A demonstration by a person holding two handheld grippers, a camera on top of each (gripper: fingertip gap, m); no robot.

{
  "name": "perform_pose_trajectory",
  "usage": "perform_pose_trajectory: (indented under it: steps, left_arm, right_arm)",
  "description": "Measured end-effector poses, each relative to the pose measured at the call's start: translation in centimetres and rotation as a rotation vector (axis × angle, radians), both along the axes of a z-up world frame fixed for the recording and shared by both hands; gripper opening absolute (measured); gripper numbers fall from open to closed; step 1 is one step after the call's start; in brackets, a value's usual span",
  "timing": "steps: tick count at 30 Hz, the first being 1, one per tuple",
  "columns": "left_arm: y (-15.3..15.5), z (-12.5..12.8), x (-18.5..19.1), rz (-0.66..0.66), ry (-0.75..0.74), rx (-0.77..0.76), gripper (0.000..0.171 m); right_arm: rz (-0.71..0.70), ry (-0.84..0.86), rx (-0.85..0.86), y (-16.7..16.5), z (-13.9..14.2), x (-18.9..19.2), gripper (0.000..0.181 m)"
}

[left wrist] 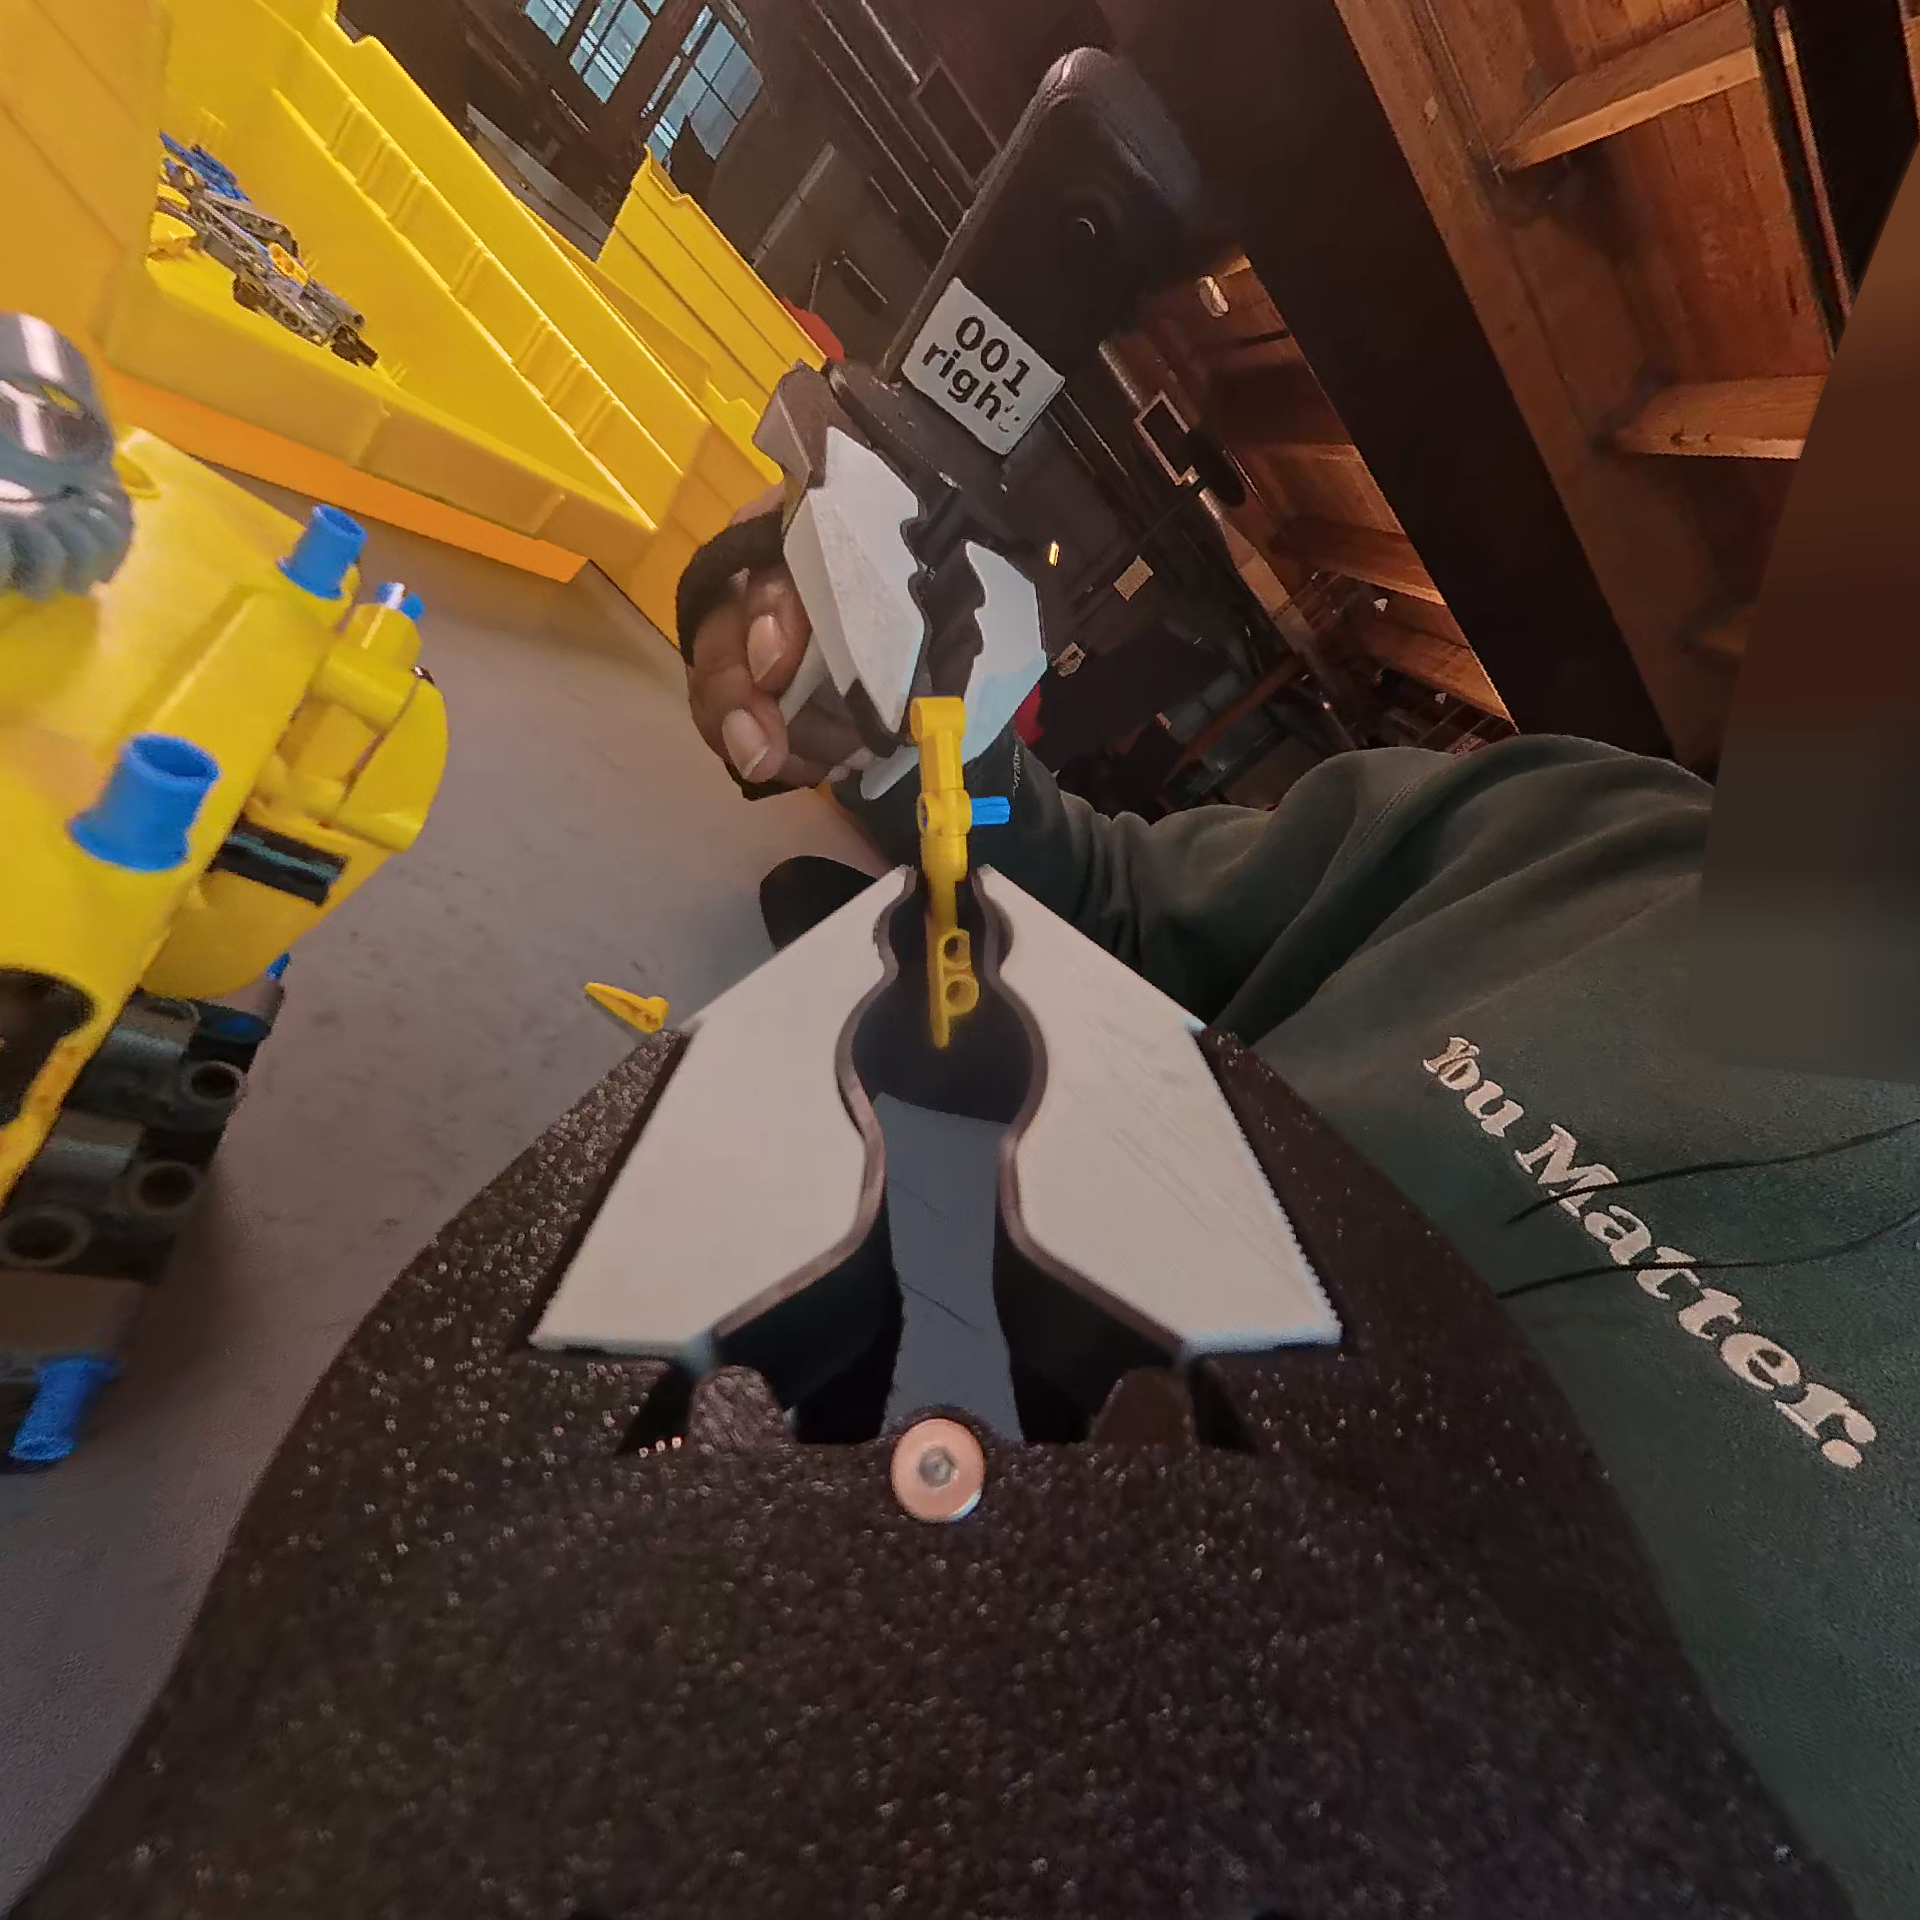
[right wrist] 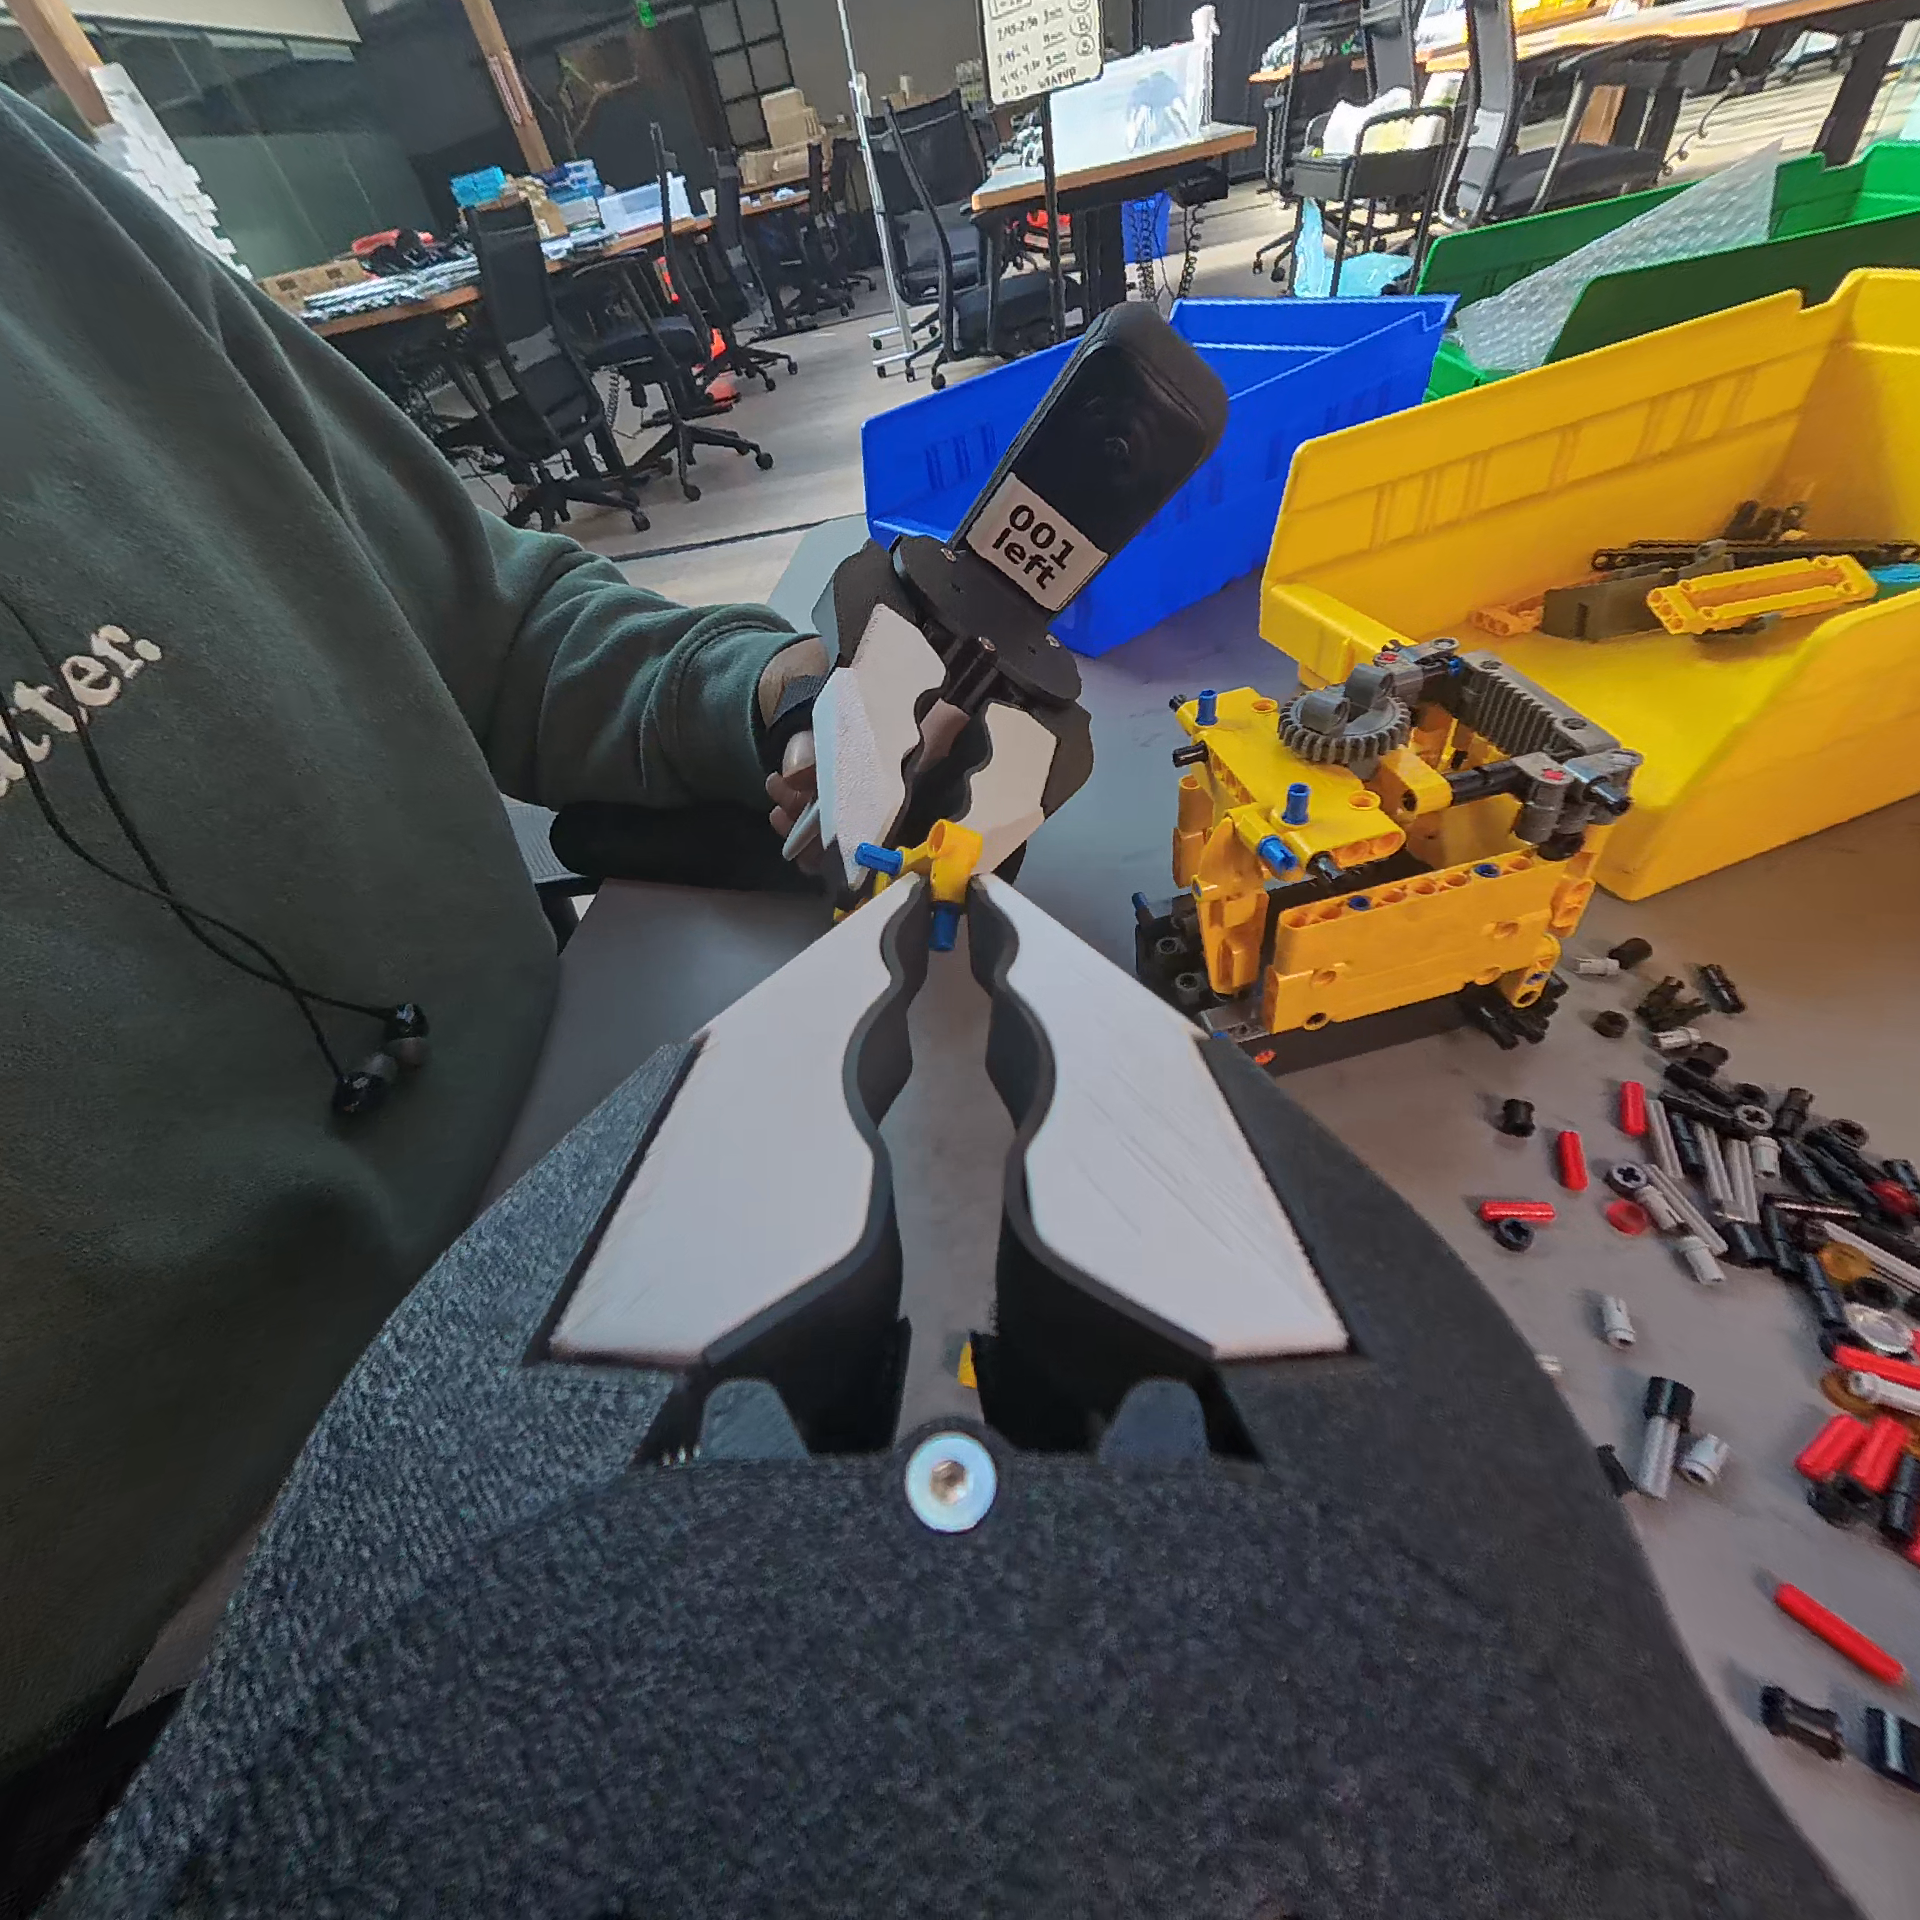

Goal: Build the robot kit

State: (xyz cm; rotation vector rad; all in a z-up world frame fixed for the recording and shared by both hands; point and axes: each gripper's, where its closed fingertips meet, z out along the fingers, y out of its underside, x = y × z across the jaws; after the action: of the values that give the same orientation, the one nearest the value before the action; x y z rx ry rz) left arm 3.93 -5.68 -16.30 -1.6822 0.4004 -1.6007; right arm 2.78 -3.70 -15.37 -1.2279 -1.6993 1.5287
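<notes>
Surface: grey table top [right wrist: 1382, 1164], matte, with faint scuffs; dark edge at 9 o'clock of the right wrist view, against a green sweatshirt [right wrist: 229, 831].
Room: open workshop behind, at 12 o'clock; desks, black office chairs [right wrist: 561, 343], a whiteboard on a stand [right wrist: 1039, 47]; timber beams and dark windows in the left wrist view.
Bins: yellow bin [right wrist: 1455, 540] at 2 o'clock in the right wrist view, loose building parts inside; blue bin [right wrist: 1226, 520] behind it at 12 to 1 o'clock; green bin [right wrist: 1662, 239] farther back.
Model: yellow and black brick-built assembly [right wrist: 1371, 852] with a grey gear on top, standing on the table just before the yellow bin.
Loose parts: scatter of black, grey and red pins [right wrist: 1766, 1195] at 3 to 4 o'clock; one small yellow piece [left wrist: 629, 1006] lying alone on the table at 9 o'clock of the left fingers.
Left gripper [left wrist: 940, 883]: nearly closed, tips pinching the lower end of a slim yellow connector [left wrist: 943, 821] that carries blue pins.
Right gripper [right wrist: 948, 891]: narrowed to a small gap at the tips, gripping the other end of the same connector, held in the air between both tools, above the table edge.
In the way: each gripper's white fingers and black body covering the other's hand and much of the connector.
</notes>
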Motion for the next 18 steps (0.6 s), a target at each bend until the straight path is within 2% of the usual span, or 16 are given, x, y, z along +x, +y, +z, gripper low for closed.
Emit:
perform_pose_trajectory:
  steps: [8,13,18]
  left_arm:
    - [0.11,0.16,-0.26,0.010,-0.010,0.003,0.006]
    - [0.01,-0.03,-0.07,0.003,0.000,0.001,0.006]
    - [-0.18,-0.34,0.23,-0.008,0.020,0.004,0.006]
  right_arm:
    - [-0.015,0.039,-0.012,0.26,0.55,0.02,0.007]
    - [-0.012,0.033,0.001,0.18,0.50,0.14,0.018]
    - [-0.003,0.015,0.015,-0.10,0.05,0.09,0.008]
